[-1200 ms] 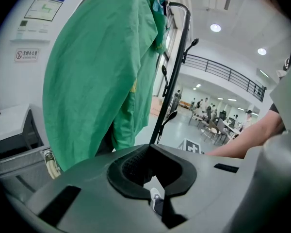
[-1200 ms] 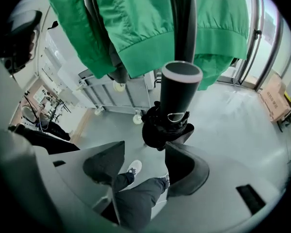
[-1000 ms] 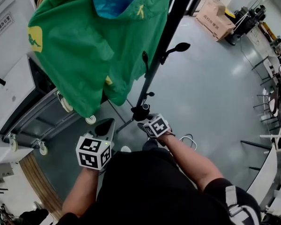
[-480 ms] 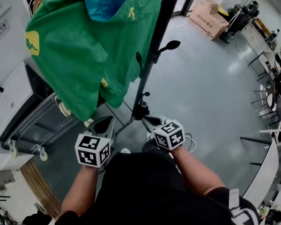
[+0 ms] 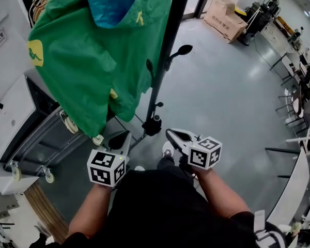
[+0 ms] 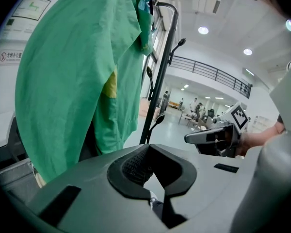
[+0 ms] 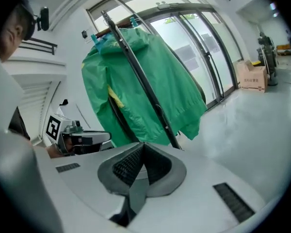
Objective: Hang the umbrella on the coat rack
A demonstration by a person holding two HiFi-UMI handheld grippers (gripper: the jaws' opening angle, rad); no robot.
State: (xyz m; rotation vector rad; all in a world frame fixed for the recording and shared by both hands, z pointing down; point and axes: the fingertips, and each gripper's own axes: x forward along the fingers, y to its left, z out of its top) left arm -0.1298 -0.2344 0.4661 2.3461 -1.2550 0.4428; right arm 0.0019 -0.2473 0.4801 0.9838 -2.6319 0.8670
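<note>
Right of coat rack (image 5: 165, 56) | right tongs (image 5: 169, 134) closed; bare floor (image 5: 232, 97) beyond

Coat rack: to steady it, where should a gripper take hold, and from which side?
Probably the bare stretch of the black pole just below the two curved hooks. It is slim and upright, so jaws closing level across it should fit. Come from the side away from the green jacket, whose cloth hangs close on the other side.

green jacket (image 5: 93, 61), teal hood lining (image 5: 108, 4), yellow patch (image 5: 35, 53); black rack pole (image 5: 166, 45); grey floor (image 5: 222, 102)
</note>
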